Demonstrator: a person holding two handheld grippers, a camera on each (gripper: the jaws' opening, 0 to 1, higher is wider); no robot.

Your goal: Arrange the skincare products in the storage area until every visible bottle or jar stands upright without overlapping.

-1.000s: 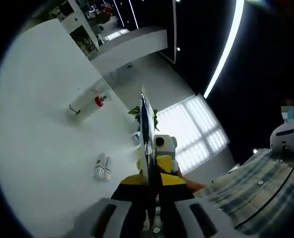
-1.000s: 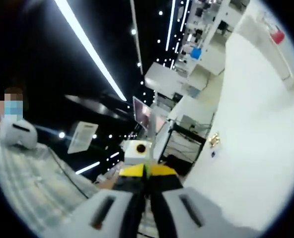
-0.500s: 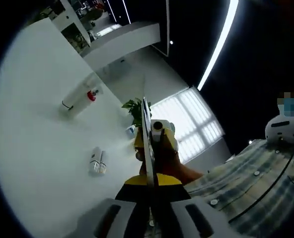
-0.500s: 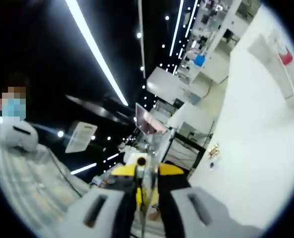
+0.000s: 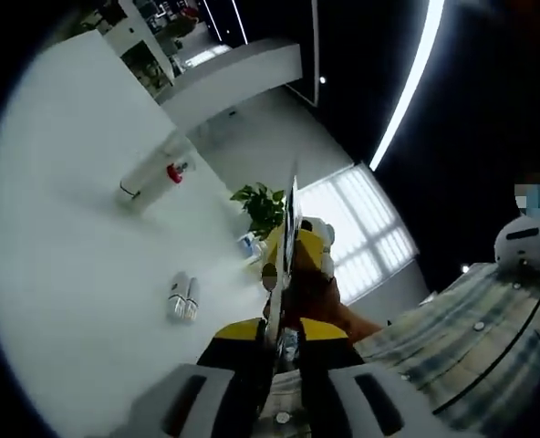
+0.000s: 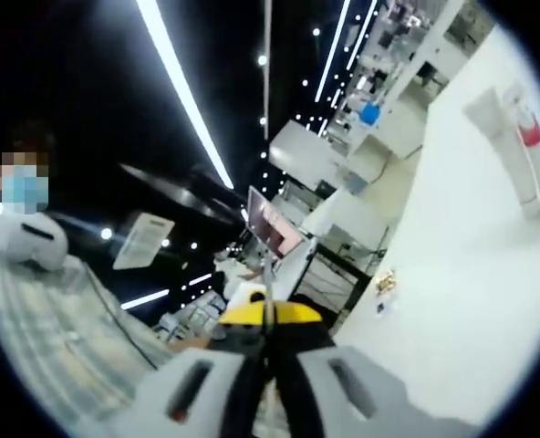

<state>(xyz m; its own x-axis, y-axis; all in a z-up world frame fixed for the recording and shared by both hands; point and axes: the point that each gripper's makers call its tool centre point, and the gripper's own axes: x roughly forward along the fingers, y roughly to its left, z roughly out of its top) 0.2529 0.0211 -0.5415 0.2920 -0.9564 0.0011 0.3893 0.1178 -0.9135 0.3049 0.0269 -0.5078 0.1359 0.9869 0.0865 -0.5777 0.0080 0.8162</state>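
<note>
Grippers meet tip to tip: left gripper [image 5: 275, 360] and right gripper [image 6: 270, 351] each have jaws pressed together, holding nothing. On the white table [image 5: 60, 265], a white tube [image 5: 147, 175] lies on its side and two small bottles [image 5: 182, 300] lie touching.

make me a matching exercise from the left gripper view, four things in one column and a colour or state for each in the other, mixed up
Things:
1. potted plant
2. long tube
3. pair of small bottles
4. person's shirt sleeve

Colour or state:
a. plaid, pale with dark lines
b. green leaves
c. white, lying on the white surface, with a red part beside it
d. lying side by side on the white surface

Pairs: 1-b, 2-c, 3-d, 4-a
</note>
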